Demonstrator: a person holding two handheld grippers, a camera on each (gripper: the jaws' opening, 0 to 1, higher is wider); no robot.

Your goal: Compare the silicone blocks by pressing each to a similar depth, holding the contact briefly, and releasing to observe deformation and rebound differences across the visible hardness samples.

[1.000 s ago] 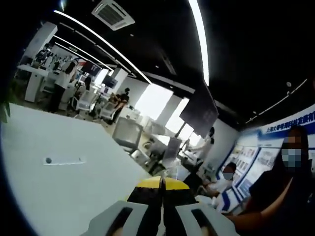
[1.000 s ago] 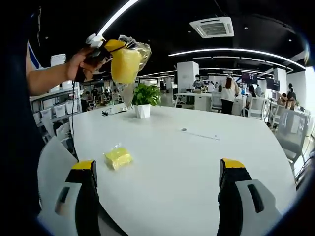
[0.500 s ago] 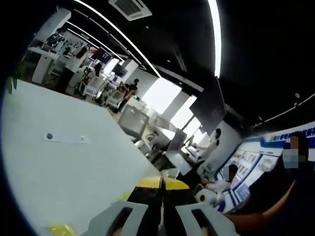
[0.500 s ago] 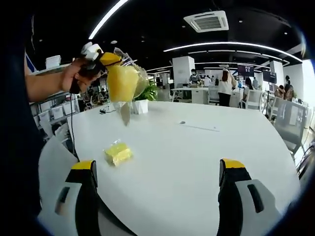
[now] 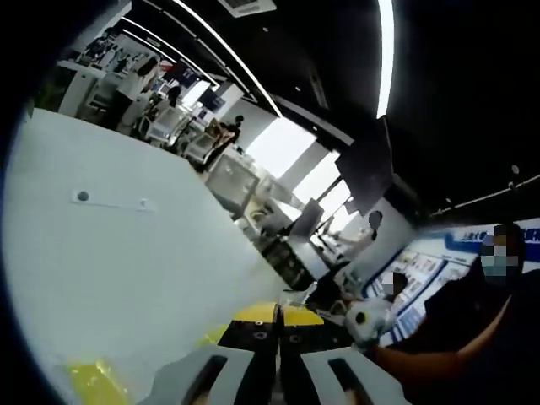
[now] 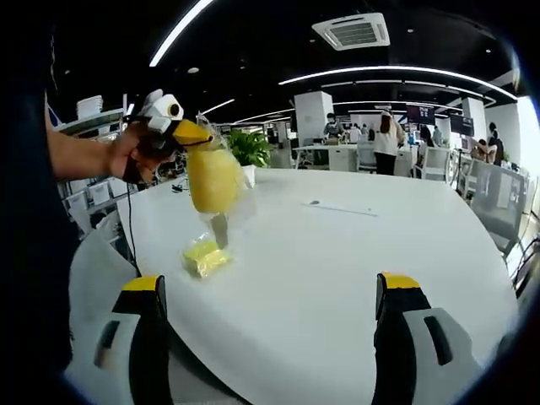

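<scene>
Silicone block in bag (image 6: 212, 179), yellow, hangs at centre left of the right gripper view, pinched in my left gripper (image 6: 196, 133), whose jaws are closed on the bag's top. Second yellow block (image 6: 205, 256) lies below it on the white table (image 6: 337, 270). My right gripper (image 6: 268, 295) stands wide, holding nothing.

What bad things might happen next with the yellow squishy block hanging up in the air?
The left gripper pinches only the top of the clear bag round the yellow block, so it might slip and drop. It hangs over a second block on the white table and may knock it aside.
</scene>
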